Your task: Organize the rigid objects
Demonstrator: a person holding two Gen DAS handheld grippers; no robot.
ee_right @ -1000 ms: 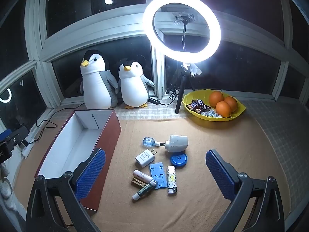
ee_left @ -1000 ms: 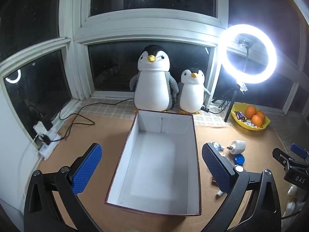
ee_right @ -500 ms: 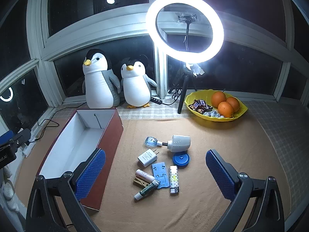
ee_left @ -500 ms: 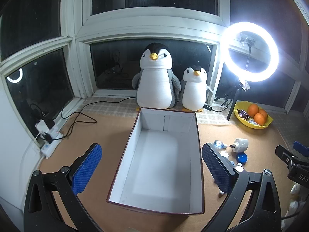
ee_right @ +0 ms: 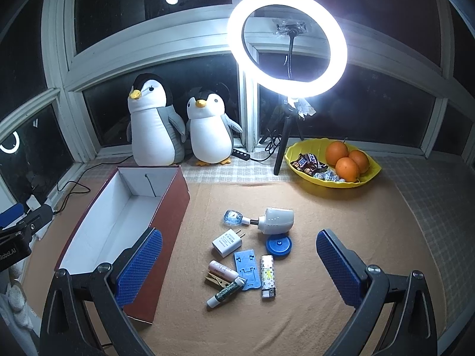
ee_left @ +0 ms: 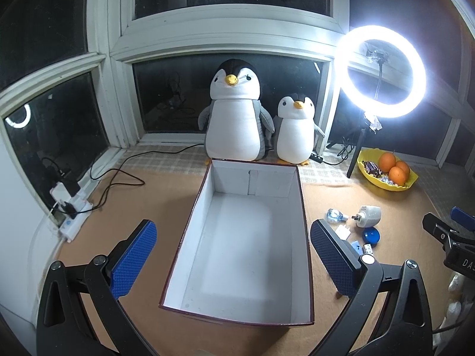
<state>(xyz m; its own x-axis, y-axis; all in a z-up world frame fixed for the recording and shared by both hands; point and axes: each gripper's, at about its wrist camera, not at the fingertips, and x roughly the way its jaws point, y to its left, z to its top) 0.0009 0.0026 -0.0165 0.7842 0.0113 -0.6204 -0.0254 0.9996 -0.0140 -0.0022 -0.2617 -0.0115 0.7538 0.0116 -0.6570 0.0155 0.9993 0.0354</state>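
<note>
The left gripper (ee_left: 233, 262) hangs with its jaws spread wide and nothing between them, poised above the open box (ee_left: 302, 204). The right gripper (ee_right: 239, 262) is likewise wide open and holds nothing, over the scatter of small items on the mat (ee_right: 356, 207).

The box, dark red outside and white inside, stands on the left part of the mat, its far end near the back edge, just in front of two penguins (ee_left: 234, 118). Nothing can be seen inside it.

Right of the box, toward the middle of the mat, lie the loose items. Farthest back is a white plug-in device (ee_right: 277, 221) on its side, its prongs toward a small clear-blue piece (ee_right: 233, 217). Just in front of it lies a blue disc (ee_right: 279, 245), touching or nearly so. Left of the disc is a white charger (ee_right: 227, 242). Nearer the front edge lie a blue stand (ee_right: 246, 270), a lighter (ee_right: 267, 276) just right of it, a pink tube (ee_right: 222, 270), a clothespin (ee_right: 215, 281) and a green-labelled tube (ee_right: 227, 292), these three bunched together and touching.

At the back right a yellow bowl (ee_right: 368, 175) holds oranges and sweets, beside a ring light (ee_right: 286, 43).
</note>
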